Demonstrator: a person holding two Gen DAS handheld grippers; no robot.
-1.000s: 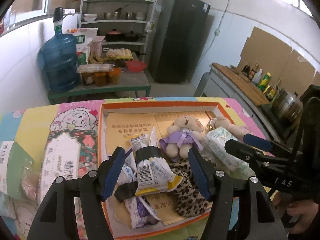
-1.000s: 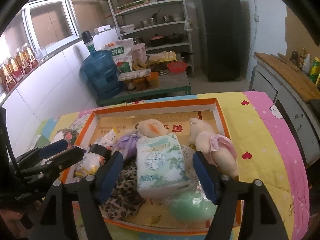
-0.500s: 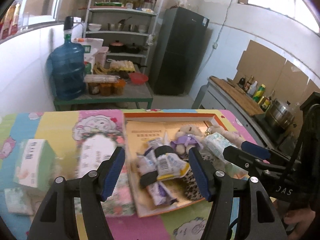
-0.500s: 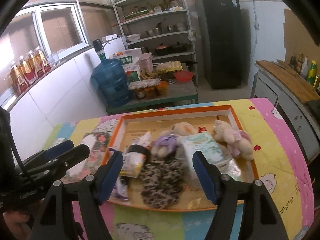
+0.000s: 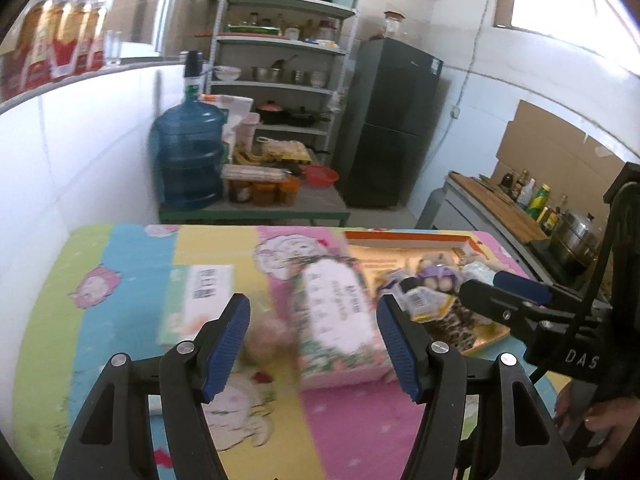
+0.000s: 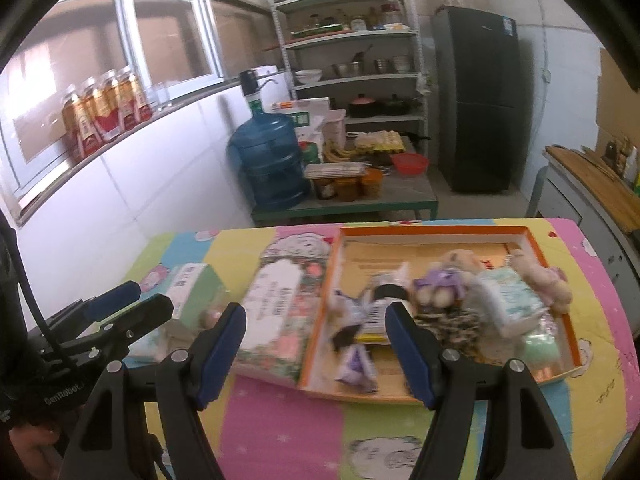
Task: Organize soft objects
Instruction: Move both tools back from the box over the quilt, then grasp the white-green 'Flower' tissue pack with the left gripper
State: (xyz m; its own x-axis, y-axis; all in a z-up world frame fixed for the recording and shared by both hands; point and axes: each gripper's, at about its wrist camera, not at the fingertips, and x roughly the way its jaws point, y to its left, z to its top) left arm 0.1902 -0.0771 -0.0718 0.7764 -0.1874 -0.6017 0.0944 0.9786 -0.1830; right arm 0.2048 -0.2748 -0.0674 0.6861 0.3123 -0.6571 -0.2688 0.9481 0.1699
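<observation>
This is a home kitchen or pantry room. A metal shelf rack (image 6: 352,60) against the back wall holds pots, pans, bowls and jars. Beside it stands a dark fridge (image 6: 476,96). A low green table (image 6: 348,198) carries a big blue water jug (image 6: 268,160) with a pump on top, bananas, an egg tray, jars of preserves and a red bowl (image 6: 409,162). Bottles of oil (image 6: 100,108) line a tiled ledge under a sliding window. On the right, a counter (image 5: 496,204) bears a cutting board, sauce bottles and a steel pot (image 5: 576,240). The walls are white tile.
</observation>
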